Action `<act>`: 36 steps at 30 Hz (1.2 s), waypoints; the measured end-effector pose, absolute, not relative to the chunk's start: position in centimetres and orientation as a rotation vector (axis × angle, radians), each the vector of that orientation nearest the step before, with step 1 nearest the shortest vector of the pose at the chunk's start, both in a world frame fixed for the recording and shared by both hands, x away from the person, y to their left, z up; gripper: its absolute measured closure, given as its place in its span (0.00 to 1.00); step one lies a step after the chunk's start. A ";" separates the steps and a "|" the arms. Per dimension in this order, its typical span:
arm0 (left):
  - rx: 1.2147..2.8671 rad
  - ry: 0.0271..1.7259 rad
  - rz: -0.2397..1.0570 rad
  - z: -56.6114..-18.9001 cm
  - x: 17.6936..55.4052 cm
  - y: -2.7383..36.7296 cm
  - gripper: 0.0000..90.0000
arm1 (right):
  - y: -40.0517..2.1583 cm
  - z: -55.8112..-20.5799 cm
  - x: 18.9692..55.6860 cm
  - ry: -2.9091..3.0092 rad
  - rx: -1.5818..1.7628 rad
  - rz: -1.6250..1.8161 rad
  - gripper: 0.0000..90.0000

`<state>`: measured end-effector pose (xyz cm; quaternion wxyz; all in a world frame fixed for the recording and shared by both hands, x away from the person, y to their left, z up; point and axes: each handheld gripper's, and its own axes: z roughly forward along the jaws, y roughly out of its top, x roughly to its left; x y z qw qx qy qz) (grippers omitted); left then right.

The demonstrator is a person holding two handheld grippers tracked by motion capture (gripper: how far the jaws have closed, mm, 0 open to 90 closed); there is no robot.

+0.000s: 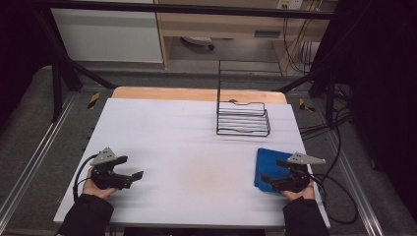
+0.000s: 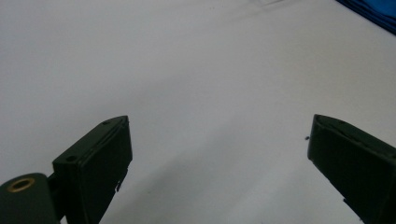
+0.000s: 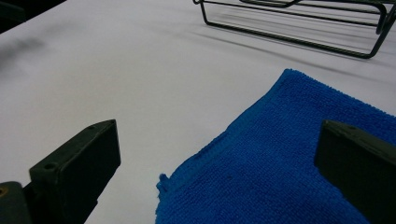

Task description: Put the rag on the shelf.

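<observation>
The left gripper point(image 1: 132, 173) sits low over the near left part of the white table point(image 1: 187, 147), held in the person's left hand point(image 1: 97, 188), with a dark sleeve point(image 1: 86, 216) behind it. Its jaws stand wide apart with nothing between them. In the left gripper view only bare white tabletop lies between and ahead of the two black jaws, and a corner of the blue cloth point(image 2: 373, 11) shows far ahead and off to the right of the right-hand jaw.

The right gripper point(image 1: 271, 172) is at the near right part of the table, held in the right hand point(image 1: 299, 192). Its jaws are also spread wide and grip nothing. In the right gripper view the cloth point(image 3: 299, 158) lies flat on the table, spreading from between the jaws to under the right-hand jaw, while the left-hand jaw is over bare table just beside the cloth's hemmed edge. Whether the jaws touch the cloth or hover just above it I cannot tell. In the high view the cloth point(image 1: 268, 164) lies beneath and ahead of this gripper, near the right edge of the table.

Well ahead of the right gripper's jaws, beyond the cloth and apart from it, stands a black wire rack point(image 1: 243, 115) with a tall upright back; its lower rails point(image 3: 299, 32) cross the top of the right gripper view.

A cable point(image 1: 339, 196) trails from the right gripper off the right side of the table.
</observation>
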<state>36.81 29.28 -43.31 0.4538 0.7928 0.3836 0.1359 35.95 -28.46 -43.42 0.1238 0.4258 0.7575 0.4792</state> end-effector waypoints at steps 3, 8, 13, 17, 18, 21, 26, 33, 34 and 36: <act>1.959 0.950 0.338 -43.3 36.8 29.3 0.07 | -28.5 -43.4 35.9 2.207 1.242 1.390 0.01; 1.953 0.956 0.340 -43.3 36.8 29.5 0.07 | -28.3 -43.2 35.8 2.204 1.244 1.376 0.02; 1.955 0.955 0.339 -43.4 36.8 29.4 0.07 | -27.7 -42.9 35.4 2.237 1.228 1.347 0.04; 1.953 0.958 0.336 -43.4 36.9 29.4 0.07 | -27.2 -42.9 35.0 2.273 1.218 1.305 0.10; 1.953 0.958 0.336 -43.4 36.9 29.5 0.07 | -27.2 -42.9 35.0 2.273 1.218 1.305 0.10; 1.953 0.960 0.336 -43.4 36.9 29.5 0.07 | -26.9 -42.9 34.6 2.315 1.187 1.269 0.18; 1.953 0.961 0.339 -43.3 36.8 29.5 0.07 | -26.2 -43.4 34.1 2.395 1.192 1.182 0.40; 1.957 0.962 0.346 -43.3 36.8 29.5 0.08 | -25.5 -44.3 34.3 2.434 1.179 1.075 0.55; 1.955 0.966 0.345 -43.3 36.8 29.5 0.08 | -25.4 -44.4 34.3 2.439 1.159 1.054 0.56; 1.956 0.965 0.345 -43.3 36.8 29.4 0.08 | -25.2 -44.7 34.4 2.435 1.138 1.025 0.57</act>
